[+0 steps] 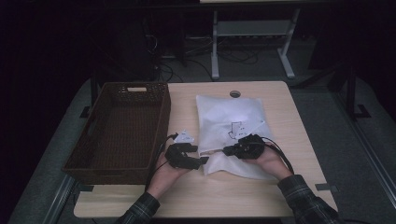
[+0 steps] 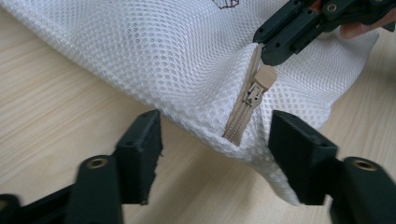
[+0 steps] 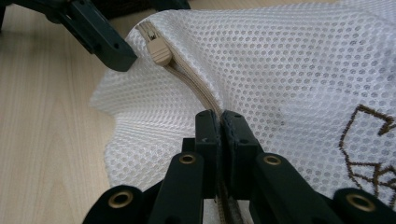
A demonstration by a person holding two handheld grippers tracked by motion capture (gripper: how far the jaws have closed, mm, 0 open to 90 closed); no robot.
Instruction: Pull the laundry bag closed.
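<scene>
Right gripper (image 3: 219, 122) first: its two black jaws are pressed flat together, pinching the beige zipper (image 3: 196, 84) of the white mesh bag (image 3: 299, 70) along the tape, a little behind the slider. The beige pull tab (image 3: 160, 51) lies just ahead of those jaws, pointing toward the bag's corner. Over to the left gripper (image 2: 215, 135): jaws spread wide, nothing between the pads, straddling the bag's corner where the zipper (image 2: 243, 116) ends. The mesh bulges up between the two jaws, and the right-hand one sits against the fabric edge. From this side the pull tab (image 2: 265, 77) lies on the zipper right under the right gripper's (image 2: 273, 51) clamped tip.

Pulling back to the high view: the mesh bag (image 1: 224, 116) lies flat on the light wooden table (image 1: 289, 121), right of centre, its near left corner caught between the two tools. The left gripper (image 1: 204, 160) is at that corner, the right gripper (image 1: 227, 150) is on the bag itself, both hands close together. A dark woven basket (image 1: 161, 116) stands at the table's left side, just beside the left hand (image 1: 168, 170). A dark printed mark (image 1: 235, 129) shows on the bag's face.
</scene>
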